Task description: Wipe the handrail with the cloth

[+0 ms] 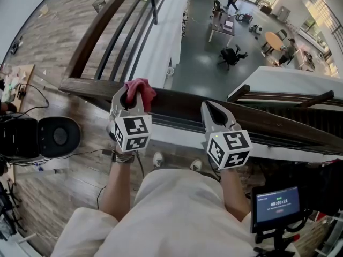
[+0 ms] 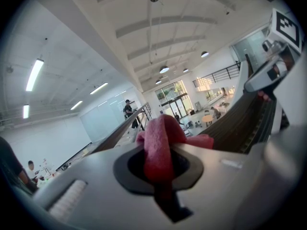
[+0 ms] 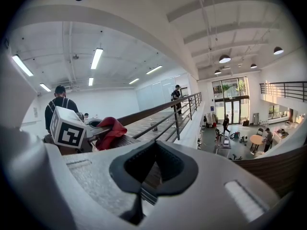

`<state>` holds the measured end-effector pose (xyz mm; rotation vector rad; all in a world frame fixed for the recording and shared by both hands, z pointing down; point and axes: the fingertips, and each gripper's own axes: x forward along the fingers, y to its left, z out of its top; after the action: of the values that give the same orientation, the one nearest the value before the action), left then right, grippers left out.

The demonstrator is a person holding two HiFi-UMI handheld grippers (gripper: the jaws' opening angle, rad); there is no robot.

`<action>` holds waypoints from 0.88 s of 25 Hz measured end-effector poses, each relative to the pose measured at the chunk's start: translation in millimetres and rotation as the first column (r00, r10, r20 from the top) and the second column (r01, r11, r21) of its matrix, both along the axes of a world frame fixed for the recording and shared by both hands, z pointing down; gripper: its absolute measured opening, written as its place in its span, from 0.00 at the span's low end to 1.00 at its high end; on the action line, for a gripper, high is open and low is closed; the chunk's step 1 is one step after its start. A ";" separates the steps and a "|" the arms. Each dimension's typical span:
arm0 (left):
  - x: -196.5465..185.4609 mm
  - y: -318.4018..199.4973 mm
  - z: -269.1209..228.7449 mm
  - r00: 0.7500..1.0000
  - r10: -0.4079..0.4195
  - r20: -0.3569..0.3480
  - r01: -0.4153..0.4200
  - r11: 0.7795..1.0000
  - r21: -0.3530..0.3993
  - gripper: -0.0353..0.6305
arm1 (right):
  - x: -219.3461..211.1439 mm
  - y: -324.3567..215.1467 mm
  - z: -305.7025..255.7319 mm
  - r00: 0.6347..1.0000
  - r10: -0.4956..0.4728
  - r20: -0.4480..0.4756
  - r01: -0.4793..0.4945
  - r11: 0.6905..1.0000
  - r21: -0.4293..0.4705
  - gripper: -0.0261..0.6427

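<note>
The crumpled pink fabric cloth (image 1: 140,90) hides the stretch of dark brown wooden handrail (image 1: 177,103) beneath it, and its lower fold is lost between the closed jaws of the left gripper (image 1: 130,96). The handrail is cut off at the head view's right edge. The print on the small black screen (image 1: 277,206) is too small to read.

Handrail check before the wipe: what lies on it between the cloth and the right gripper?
Nothing: the head view shows bare dark handrail from the red cloth, held by the left gripper, to the right gripper.
</note>
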<state>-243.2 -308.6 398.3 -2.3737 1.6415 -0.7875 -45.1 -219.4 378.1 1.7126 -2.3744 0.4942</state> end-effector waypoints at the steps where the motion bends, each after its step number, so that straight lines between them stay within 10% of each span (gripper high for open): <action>1: 1.6 0.7 -0.3 1.000 0.005 0.001 -0.005 1.000 -0.002 0.09 | 0.1 0.3 -0.2 1.000 -0.001 0.000 0.001 1.000 0.000 0.04; 22: 21.7 6.2 2.2 0.999 0.047 0.015 -0.047 0.999 0.002 0.09 | 0.0 1.3 2.4 1.000 -0.001 0.026 0.001 1.000 -0.001 0.04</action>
<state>-221.6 -302.4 400.5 -2.3896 1.5740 -0.7925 -45.1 -218.1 380.5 1.7143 -2.3925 0.5209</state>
